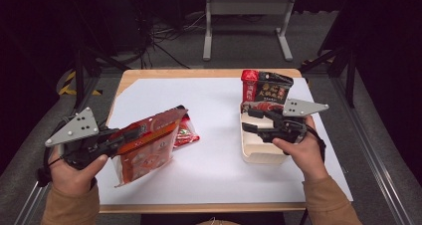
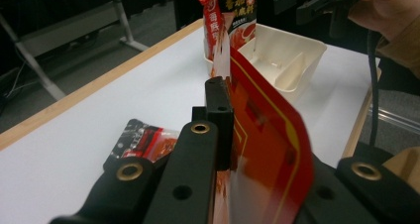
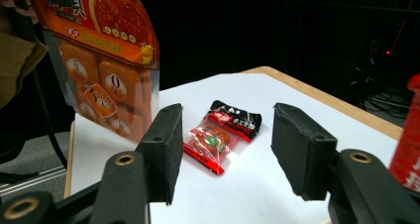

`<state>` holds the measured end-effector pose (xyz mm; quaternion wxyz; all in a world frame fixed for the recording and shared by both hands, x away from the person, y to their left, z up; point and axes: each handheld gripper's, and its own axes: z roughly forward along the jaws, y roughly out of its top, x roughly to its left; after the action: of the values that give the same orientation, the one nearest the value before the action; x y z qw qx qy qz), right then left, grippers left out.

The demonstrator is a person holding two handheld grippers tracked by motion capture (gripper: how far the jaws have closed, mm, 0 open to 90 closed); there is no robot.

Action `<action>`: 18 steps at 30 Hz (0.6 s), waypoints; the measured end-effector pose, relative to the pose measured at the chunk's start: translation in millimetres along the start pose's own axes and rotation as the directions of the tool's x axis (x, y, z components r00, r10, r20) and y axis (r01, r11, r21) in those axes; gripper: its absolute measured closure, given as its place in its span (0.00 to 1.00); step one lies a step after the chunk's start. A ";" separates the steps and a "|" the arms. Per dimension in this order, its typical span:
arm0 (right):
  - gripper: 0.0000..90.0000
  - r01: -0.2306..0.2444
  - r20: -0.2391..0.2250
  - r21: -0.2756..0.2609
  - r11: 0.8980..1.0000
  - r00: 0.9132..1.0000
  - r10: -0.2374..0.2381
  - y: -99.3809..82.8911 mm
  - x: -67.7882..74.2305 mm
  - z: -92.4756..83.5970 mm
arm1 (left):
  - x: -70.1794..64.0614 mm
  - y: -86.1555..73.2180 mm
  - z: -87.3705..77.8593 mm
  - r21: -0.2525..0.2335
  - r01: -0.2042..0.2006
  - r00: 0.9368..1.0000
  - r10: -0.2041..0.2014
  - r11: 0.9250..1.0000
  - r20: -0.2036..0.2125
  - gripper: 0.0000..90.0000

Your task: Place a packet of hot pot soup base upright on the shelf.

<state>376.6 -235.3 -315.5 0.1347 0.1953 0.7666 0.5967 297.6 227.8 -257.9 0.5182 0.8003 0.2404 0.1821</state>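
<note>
Orange bag [image 1: 147, 148] showing glossy plastic film; beige tray [image 1: 259, 153] looking matt plastic; surface [image 1: 219, 135] wearing smooth white sheet, wood edging.

You can read a "0" and a "5" on the orange snack bag [image 3: 106, 80]; other packet lettering stays illegible.
</note>
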 end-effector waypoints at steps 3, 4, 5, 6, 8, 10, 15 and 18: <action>0.50 0.017 -0.013 -0.001 1.000 1.000 -0.017 4.9 3.0 6.6 | -1.5 2.7 7.2 -0.016 0.000 1.000 0.000 1.000 0.024 1.00; 0.50 0.021 -0.017 0.000 1.000 1.000 -0.021 6.8 3.9 8.8 | -1.5 4.3 10.4 -0.021 -0.005 0.999 0.006 1.000 0.038 1.00; 0.49 0.028 -0.024 0.002 1.000 0.999 -0.028 9.4 5.1 11.5 | -2.1 6.2 13.6 -0.027 -0.006 0.999 0.007 1.000 0.050 1.00; 0.49 0.034 -0.032 0.005 0.999 0.999 -0.034 12.1 6.4 13.9 | -2.7 8.0 16.4 -0.033 -0.005 0.998 0.007 0.999 0.062 1.00; 0.48 0.043 -0.042 0.007 0.999 0.998 -0.043 16.3 8.5 17.3 | -4.2 12.8 21.4 -0.037 -0.014 0.996 0.017 0.999 0.083 1.00; 0.47 0.052 -0.052 0.011 0.999 0.997 -0.051 20.5 10.5 20.2 | -5.8 16.0 24.7 -0.042 -0.019 0.995 0.023 0.999 0.093 1.00; 0.40 0.054 -0.068 0.009 0.998 0.996 -0.054 24.6 13.4 25.2 | -10.5 23.9 37.7 -0.056 -0.043 0.990 0.050 0.997 0.133 1.00; 0.38 0.062 -0.082 0.019 0.998 0.995 -0.060 26.0 15.6 29.9 | -11.9 26.0 44.4 -0.065 -0.045 0.986 0.055 0.997 0.154 1.00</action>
<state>379.5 -196.8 -297.4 0.1192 0.1487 0.7836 0.5914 317.0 179.1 -252.1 0.5551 0.8016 0.1733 0.1391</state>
